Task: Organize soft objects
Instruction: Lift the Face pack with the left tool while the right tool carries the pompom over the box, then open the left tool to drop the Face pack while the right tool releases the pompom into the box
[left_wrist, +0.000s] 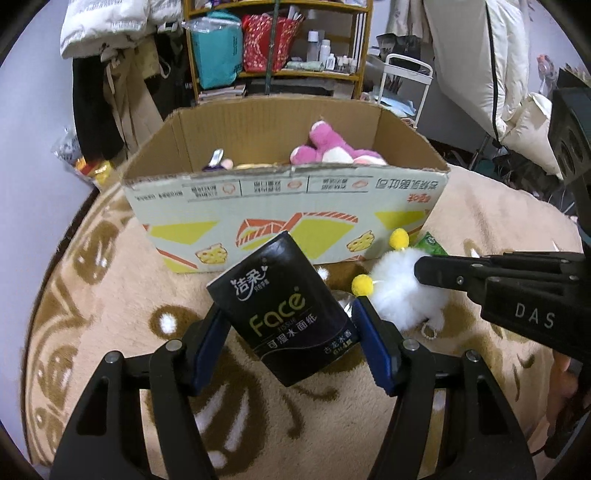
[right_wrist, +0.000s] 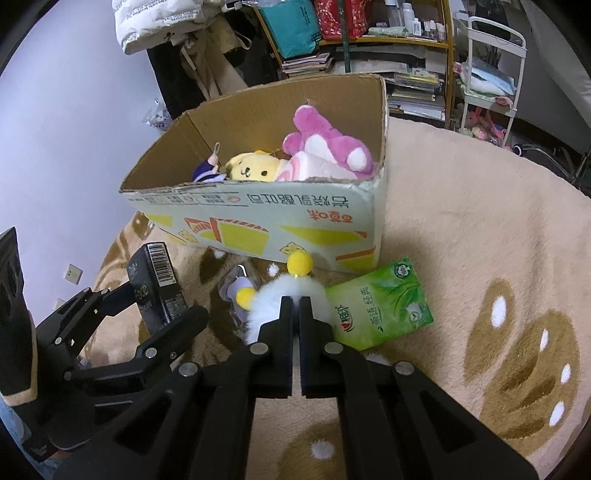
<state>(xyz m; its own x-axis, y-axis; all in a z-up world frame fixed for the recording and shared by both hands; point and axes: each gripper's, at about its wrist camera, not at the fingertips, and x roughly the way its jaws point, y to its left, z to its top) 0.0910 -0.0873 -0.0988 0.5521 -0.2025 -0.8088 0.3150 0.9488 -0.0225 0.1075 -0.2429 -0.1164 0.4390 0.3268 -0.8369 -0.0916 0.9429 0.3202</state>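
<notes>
Left gripper (left_wrist: 288, 325) pads clamped on a black rectangular tissue pack (left_wrist: 284, 310), held tilted above the beige patterned plush blanket (left_wrist: 480, 229). Right gripper (right_wrist: 295, 301) jaws pinched nearly together on a white fluffy toy with yellow pompoms (right_wrist: 291, 291). Green soft tissue pack (right_wrist: 384, 306) lies touching it. Beyond, open printed cardboard box (right_wrist: 258, 218) holds pink plush (right_wrist: 325, 147) and yellow plush (right_wrist: 247, 170).

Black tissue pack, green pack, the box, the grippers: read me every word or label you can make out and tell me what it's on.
"Face": black tissue pack, with "洁柔" above and "可湿水面纸" below.
"DAS": right gripper, on its body.
"茶语·经典": green tissue pack.
Upside-down Chinese print: cardboard box, too distorted to read reliably.
Barcode digits on the black pack, right wrist view: too small to read.
</notes>
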